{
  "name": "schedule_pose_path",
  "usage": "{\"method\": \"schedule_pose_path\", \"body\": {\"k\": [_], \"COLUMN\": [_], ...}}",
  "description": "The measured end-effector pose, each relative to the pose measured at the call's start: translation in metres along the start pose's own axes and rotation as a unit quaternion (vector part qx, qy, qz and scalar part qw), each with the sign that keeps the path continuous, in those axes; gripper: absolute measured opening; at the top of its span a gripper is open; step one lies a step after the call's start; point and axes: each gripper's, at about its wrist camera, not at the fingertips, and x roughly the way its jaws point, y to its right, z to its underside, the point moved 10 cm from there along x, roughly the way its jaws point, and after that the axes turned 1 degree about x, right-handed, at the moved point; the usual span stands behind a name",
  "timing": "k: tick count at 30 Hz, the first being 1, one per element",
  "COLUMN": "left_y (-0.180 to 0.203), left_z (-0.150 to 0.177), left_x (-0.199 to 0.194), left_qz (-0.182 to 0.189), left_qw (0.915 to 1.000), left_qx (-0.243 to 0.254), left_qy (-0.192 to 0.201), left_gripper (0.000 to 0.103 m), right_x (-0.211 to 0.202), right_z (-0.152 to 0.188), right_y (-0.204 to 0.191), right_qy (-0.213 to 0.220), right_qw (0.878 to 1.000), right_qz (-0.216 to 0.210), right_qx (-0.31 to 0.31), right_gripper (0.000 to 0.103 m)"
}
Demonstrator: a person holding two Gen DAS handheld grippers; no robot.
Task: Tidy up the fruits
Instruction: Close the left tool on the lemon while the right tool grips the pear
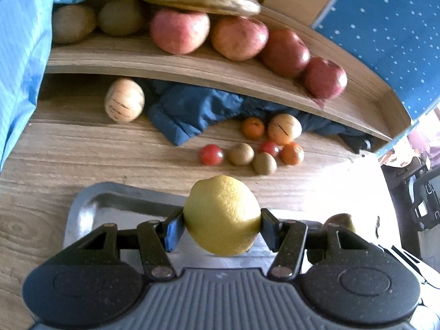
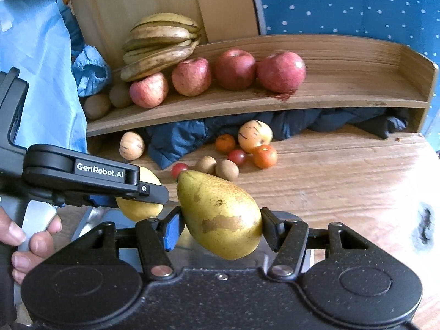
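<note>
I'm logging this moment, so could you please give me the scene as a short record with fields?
left gripper: shut on the lemon, above the metal tray
right gripper: shut on the pear
shelf: four apples, bananas, two kiwis
table: small cluster of tomatoes, kiwis and oranges, plus two striped pale fruits
under shelf: dark blue cloth
</note>
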Motion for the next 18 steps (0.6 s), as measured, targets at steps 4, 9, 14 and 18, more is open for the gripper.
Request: {"method": "schedule_pose_path", "body": {"k": [4, 9, 14, 18], "left_y": [0.011, 0.025, 0.034, 0.035], "left_z": [0.010, 0.025, 0.044, 0.059], "left_x": [-0.001, -0.002, -0.003, -0.005], "left_qz": [0.002, 0.005, 0.006, 0.000], "left_qw": [1.0000, 0.9999, 0.9997, 0.9996], "left_qx": [0.004, 0.010, 0.015, 0.014], "left_qy": [-0.002, -0.008, -0.018, -0.026], "left_gripper": [0.062, 0.062, 0.062, 0.062], "right_x": [-0.012, -0.027, -0.040, -0.045], "right_z": [0.007, 0.017, 0.030, 0.043], "right_y": [0.010, 0.021, 0.026, 0.028], "right_qy": [0.000, -0.003, -0.011, -0.023], "right_qw": [1.000, 1.000, 1.000, 0.999], "right_qz": [0.002, 0.000, -0.006, -0.013], "right_qx": [-0.001, -0.005, -0.015, -0.019], "right_gripper": [0.061, 0.061, 0.061, 0.061]}}
